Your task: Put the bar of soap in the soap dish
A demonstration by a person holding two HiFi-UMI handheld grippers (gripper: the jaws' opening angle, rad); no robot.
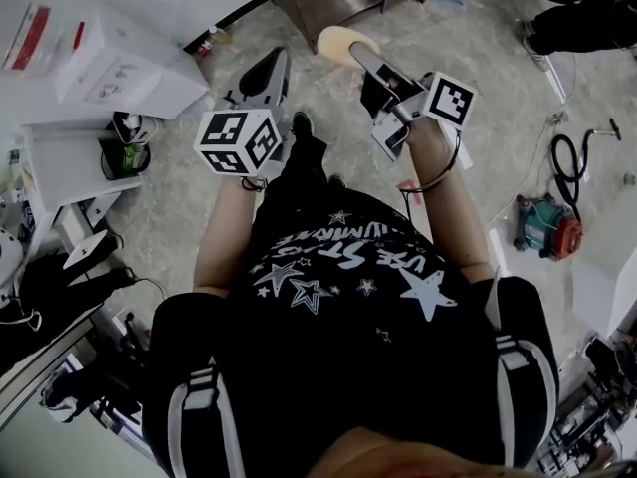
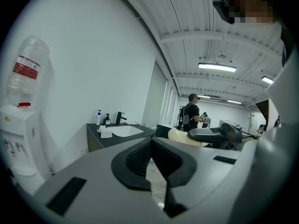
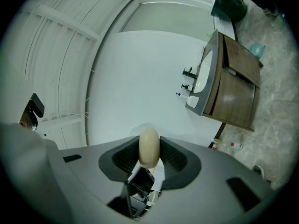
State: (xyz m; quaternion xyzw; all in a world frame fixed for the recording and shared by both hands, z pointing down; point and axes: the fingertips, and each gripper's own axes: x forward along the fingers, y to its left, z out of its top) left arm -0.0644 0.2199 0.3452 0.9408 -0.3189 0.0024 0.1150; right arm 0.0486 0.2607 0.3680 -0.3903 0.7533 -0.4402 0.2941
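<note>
A person in a black shirt with star prints [image 1: 348,297] stands on a marbled floor [image 1: 189,227] with both forearms stretched forward, a claw in each hand. The right claw [image 1: 360,56] is clamped on the bar of soap [image 1: 336,38], a cream oval held on edge between the two ribbed pads and sticking out past the tips; the right gripper view shows the right claw [image 3: 149,149] pressing on both flat faces of the bar of soap [image 3: 149,146]. The left claw [image 1: 269,68], just beside it to the left, carries nothing: in its own view the left claw [image 2: 150,144] has its pads meeting at the tips. From there the soap [image 2: 180,136] shows to the right, up in the air and well short of the sink.

Farther off, against the white wall, stands a wooden cabinet [image 3: 236,85] with a dark tabletop [image 2: 140,133], a white basin [image 2: 125,130], a black tap [image 2: 120,117] and a pump bottle [image 2: 98,117]. A small white thing [image 2: 106,133] sits at the tabletop's near corner, too small to identify. A water cooler [image 2: 18,129] stands at the left. Two people [image 2: 191,111] stand far down the room.
</note>
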